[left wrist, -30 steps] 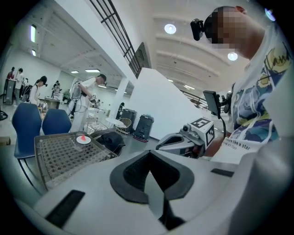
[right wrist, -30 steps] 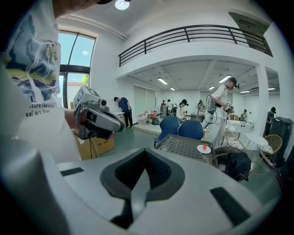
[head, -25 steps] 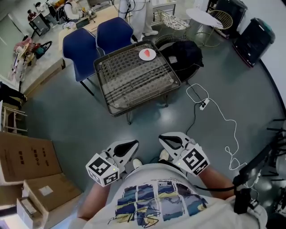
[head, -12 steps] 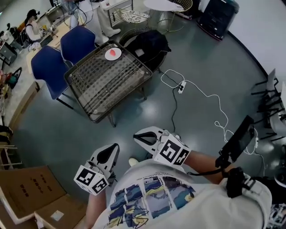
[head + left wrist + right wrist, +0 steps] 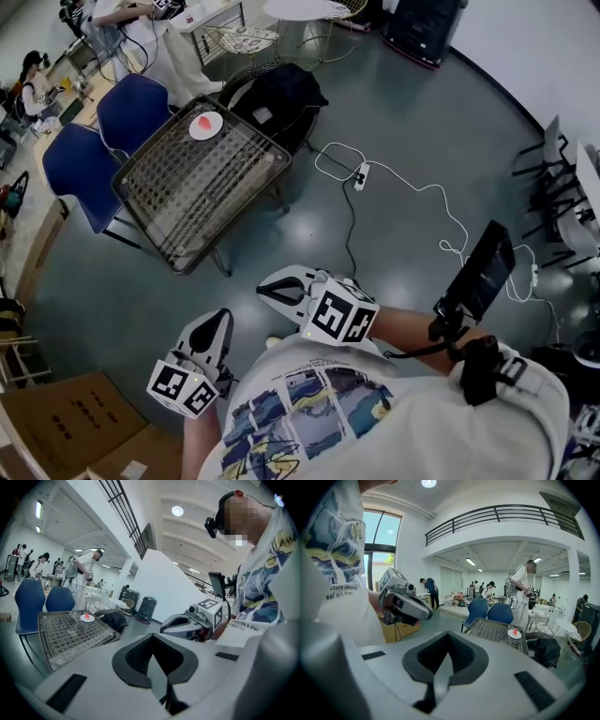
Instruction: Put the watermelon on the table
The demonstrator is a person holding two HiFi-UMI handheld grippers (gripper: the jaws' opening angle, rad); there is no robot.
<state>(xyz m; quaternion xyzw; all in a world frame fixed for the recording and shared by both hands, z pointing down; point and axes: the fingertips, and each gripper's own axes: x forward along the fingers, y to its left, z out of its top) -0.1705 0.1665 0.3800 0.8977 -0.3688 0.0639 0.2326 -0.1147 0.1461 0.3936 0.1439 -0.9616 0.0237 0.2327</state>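
Observation:
A red watermelon slice lies on a small white plate at the far corner of a low glass-topped mesh table, several steps away across the floor. It also shows far off in the left gripper view and the right gripper view. My left gripper is held close to my body, shut and empty. My right gripper sits beside it, also shut with nothing between its fingers. Both point roughly toward the table.
Two blue chairs stand behind the table, and a black bag rests on a chair at its right. A white cable and power strip lie on the grey floor. Cardboard boxes are at lower left. People work at the back.
The head view has swung, so the table and plate now sit further up and left in the picture. Both grippers stay shut, near the body.

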